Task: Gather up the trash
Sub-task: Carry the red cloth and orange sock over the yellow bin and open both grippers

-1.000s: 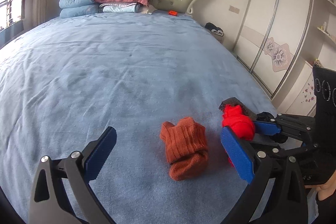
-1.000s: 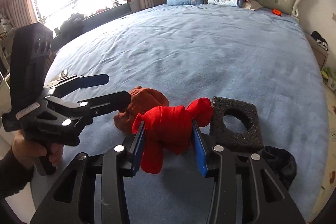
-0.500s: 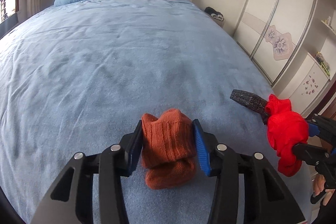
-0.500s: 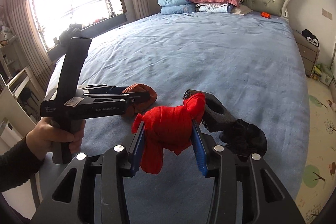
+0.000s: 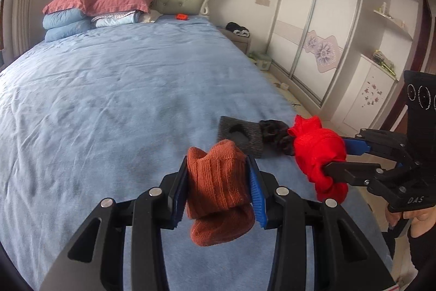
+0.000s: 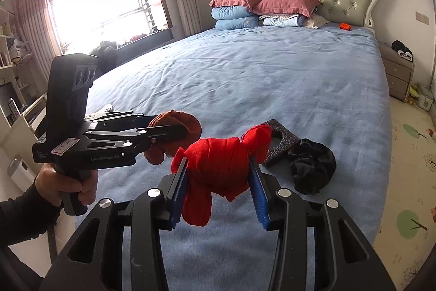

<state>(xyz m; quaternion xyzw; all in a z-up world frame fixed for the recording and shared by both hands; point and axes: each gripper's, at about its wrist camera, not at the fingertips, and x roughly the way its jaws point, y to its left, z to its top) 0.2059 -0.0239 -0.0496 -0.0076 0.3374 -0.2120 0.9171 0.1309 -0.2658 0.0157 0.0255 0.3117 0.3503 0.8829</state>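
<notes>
My left gripper [image 5: 218, 182] is shut on a rust-orange knitted sock bundle [image 5: 218, 192] and holds it above the blue bed [image 5: 109, 89]. It also shows in the right wrist view [image 6: 174, 127]. My right gripper [image 6: 220, 182] is shut on a red cloth bundle [image 6: 220, 165], also lifted off the bed; the bundle shows at the right of the left wrist view [image 5: 318, 152]. A dark grey foam block with a hole [image 5: 239, 135] [image 6: 280, 143] and a black cloth wad [image 6: 313, 165] [image 5: 272, 132] lie on the bed near its right edge.
Pillows [image 5: 95, 7] and a small orange object [image 5: 181, 16] lie at the headboard end. A nightstand [image 6: 397, 72] stands right of the bed, a wardrobe [image 5: 321, 32] beyond. A window [image 6: 103, 10] and shelves are on the left.
My left gripper closed on the orange sock bundle and lifted it off the bed. My right gripper rose with the red bundle; the foam block and black cloth stayed on the bed.
</notes>
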